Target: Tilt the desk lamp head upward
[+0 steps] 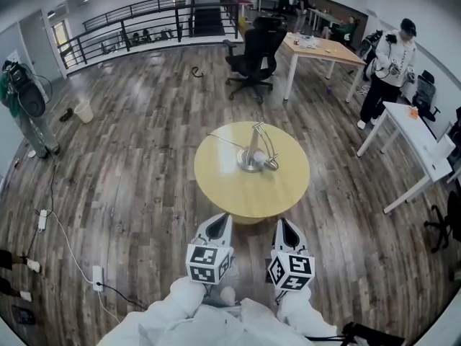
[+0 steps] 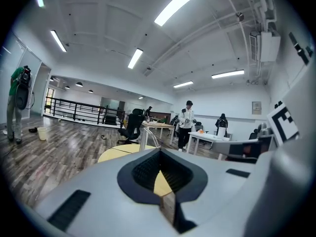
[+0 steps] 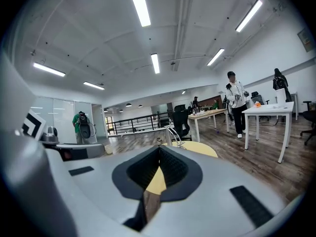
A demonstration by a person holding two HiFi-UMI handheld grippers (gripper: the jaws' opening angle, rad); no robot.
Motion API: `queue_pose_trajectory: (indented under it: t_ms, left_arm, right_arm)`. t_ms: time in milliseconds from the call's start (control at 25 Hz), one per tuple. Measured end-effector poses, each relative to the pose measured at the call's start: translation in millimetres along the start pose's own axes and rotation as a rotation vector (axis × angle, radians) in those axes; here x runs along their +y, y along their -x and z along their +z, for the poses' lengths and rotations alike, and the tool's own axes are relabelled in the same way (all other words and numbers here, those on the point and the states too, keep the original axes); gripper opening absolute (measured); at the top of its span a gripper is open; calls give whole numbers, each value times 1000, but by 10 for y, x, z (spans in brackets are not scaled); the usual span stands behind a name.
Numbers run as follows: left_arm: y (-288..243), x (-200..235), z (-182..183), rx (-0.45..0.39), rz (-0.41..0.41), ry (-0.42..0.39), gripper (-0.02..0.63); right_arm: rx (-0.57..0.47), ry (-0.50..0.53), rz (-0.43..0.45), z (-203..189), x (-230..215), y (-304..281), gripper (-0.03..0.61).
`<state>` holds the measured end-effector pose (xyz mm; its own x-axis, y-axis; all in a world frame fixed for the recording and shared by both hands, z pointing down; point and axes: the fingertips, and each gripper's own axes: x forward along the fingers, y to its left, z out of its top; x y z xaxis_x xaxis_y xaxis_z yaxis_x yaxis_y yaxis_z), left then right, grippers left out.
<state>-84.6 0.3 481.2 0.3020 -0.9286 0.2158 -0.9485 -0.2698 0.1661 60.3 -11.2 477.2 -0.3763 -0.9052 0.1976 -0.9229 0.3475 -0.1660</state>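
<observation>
Head view, read left to right, with the round table (image 1: 216, 182) as landmark.

Far left of the table, near the wall: a person in a green top (image 1: 20, 96), who has no part in the task.

At the table's near edge, left: the left gripper (image 1: 219, 225), jaws pressed together with nothing between them (its own view shows the pads meeting along 1 line, with the yellow tabletop beyond).

On the table, a little past its centre: the desk lamp (image 1: 253, 150). It stands on a round base (image 1: 249, 161). Its thin metal arms rise to a joint and fold back down, so the lamp head (image 1: 271, 164) hangs low, just right of the base and close to the tabletop.

At the table's near edge, right: the right gripper (image 1: 287, 229), likewise closed and empty.

Beyond the table: an office chair (image 1: 252, 49) and a wooden desk (image 1: 324, 47). To the right of the table: a standing person (image 1: 389, 67) and a white desk (image 1: 418, 141).

Interpretation. The 2 grippers are held side by side, roughly level and aimed at the table. This looks like a carrying posture before any reach, and closed jaws suit it, since neither has anything to grasp here. The lamp lies across the tabletop from both tips, well apart from either. Its head sits slightly nearer the right gripper's line.

The drooped head is what the task would correct. Judged from this moment, 1 gripper must first open to take the head. The other could steady the base, since a light lamp may slide or tip when its head is lifted.
</observation>
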Motion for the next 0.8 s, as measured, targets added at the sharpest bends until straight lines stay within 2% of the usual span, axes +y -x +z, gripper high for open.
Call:
queue_pose_trajectory:
  t_ms: [520,800]
  left_arm:
    - [-860,440,91,45,-9,12,-1]
    - [-1553,571,195,62,-16,4,0]
  right_arm:
    - [19,-11,-47,131,-313,-906,12]
    - [41,-24,-53,209,-643,-1581,12]
